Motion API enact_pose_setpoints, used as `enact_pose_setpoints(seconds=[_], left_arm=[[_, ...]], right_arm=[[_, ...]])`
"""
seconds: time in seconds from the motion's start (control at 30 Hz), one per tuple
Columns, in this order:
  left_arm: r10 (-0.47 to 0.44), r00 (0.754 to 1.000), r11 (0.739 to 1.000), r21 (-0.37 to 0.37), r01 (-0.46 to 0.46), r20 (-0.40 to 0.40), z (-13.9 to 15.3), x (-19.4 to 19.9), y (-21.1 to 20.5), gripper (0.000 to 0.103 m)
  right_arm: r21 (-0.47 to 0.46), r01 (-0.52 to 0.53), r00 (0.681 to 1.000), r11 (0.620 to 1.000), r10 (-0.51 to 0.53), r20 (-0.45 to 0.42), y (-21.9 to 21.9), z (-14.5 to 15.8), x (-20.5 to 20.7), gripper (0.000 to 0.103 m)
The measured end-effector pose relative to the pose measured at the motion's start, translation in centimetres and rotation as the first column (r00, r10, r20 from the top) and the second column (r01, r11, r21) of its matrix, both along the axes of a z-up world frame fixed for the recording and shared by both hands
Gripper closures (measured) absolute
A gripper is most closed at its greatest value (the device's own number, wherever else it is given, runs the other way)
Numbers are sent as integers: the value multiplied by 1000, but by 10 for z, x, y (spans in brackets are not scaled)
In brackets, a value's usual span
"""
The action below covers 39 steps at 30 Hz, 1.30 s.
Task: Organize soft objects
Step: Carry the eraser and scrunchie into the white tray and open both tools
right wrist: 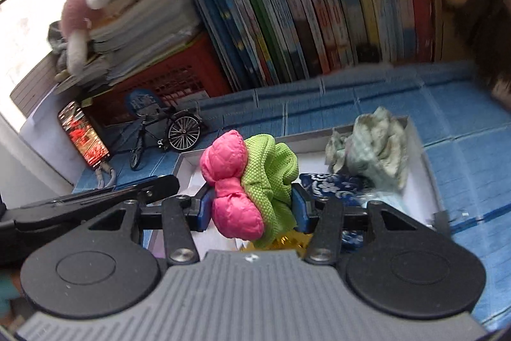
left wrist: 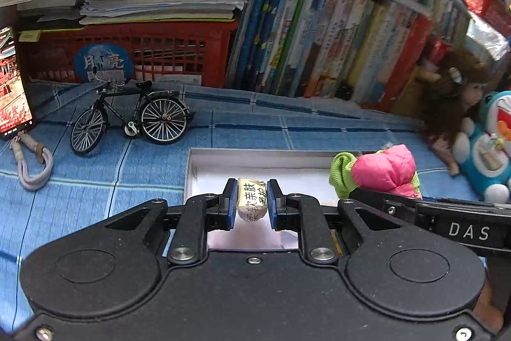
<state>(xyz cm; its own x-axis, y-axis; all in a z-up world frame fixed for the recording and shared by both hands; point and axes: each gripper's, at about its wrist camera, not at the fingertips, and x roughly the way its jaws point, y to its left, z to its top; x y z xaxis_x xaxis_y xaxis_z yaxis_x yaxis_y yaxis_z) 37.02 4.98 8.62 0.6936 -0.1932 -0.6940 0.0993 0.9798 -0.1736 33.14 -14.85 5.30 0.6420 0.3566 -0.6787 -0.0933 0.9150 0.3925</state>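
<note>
My left gripper (left wrist: 251,200) is shut on a small yellowish tissue pack (left wrist: 251,199) with printed characters, held over the near part of a white shallow box (left wrist: 223,162). My right gripper (right wrist: 252,203) is shut on a pink and green padded garment (right wrist: 249,181), held over the same box (right wrist: 418,143); the garment also shows in the left wrist view (left wrist: 383,170). Inside the box lie a crumpled pale green cloth (right wrist: 373,146) and a blue patterned pouch (right wrist: 332,182). Something gold shows under the garment.
The box sits on a blue checked cloth (left wrist: 95,174). A model bicycle (left wrist: 127,117), a phone (left wrist: 9,85), a cord loop (left wrist: 32,162), a red crate (left wrist: 143,53) under stacked papers, a row of books (left wrist: 335,37), a brown-haired doll (left wrist: 456,98) and a blue plush (left wrist: 491,149) surround it.
</note>
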Motion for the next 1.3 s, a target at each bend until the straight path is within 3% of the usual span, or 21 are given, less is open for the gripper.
enact_pose_setpoints(seconds=[0.5, 0.63, 0.7, 0.77, 1.13, 1.3], left_arm=[[7, 998, 1000, -10, -8, -59, -32, 33, 8, 84], [11, 998, 1000, -13, -12, -57, -30, 30, 10, 70], [12, 999, 1000, -18, -13, -53, -28, 27, 12, 65], [14, 999, 1000, -23, -15, -50, -25, 24, 14, 59], [12, 1000, 1000, 2, -12, -25, -8, -2, 13, 45], [5, 1000, 1000, 26, -5, 26, 9, -25, 11, 44]], right_arm=[[21, 20, 992, 1000, -18, -121, 20, -31, 37, 45], [27, 32, 993, 999, -29, -118, 18, -27, 37, 43], [35, 33, 993, 999, -29, -116, 15, -24, 36, 34], [35, 34, 994, 999, -30, -107, 13, -19, 33, 32], [11, 21, 998, 1000, -20, -60, 8, 0, 12, 26], [-28, 1, 1000, 1000, -1, 8, 5, 16, -11, 23]])
